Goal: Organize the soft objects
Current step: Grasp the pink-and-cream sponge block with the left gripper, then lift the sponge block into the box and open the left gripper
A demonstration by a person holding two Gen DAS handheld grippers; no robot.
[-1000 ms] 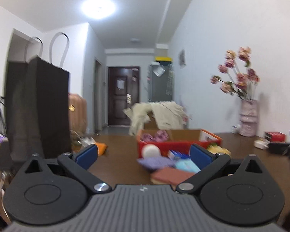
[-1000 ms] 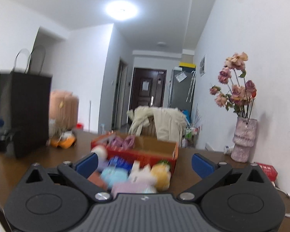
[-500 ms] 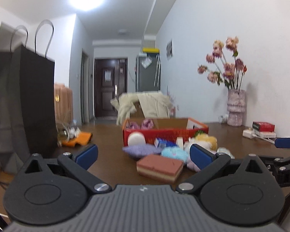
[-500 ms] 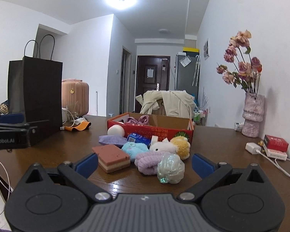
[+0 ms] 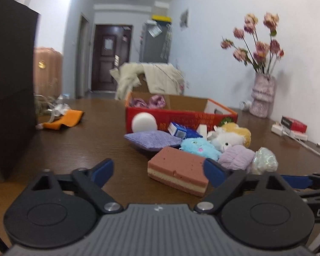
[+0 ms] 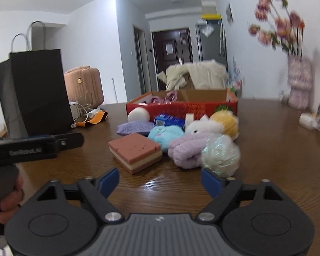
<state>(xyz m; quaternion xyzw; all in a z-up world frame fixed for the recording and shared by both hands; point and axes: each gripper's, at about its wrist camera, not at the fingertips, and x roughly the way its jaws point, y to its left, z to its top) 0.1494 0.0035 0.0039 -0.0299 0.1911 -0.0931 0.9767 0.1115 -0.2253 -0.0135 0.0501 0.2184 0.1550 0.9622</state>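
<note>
step: approach, nothing held | left gripper (image 5: 157,170), right gripper (image 6: 160,181) — jaws spread, just been closing, empty | next: pinch layered sponge (image 6: 136,150) — carry to red box (image 6: 181,104)

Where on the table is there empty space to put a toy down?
Bare wood lies between the black paper bag and the layered sponge, and right of the shiny ball toward the wall. It is crowded in front of the red box, where the toys touch each other.
</note>
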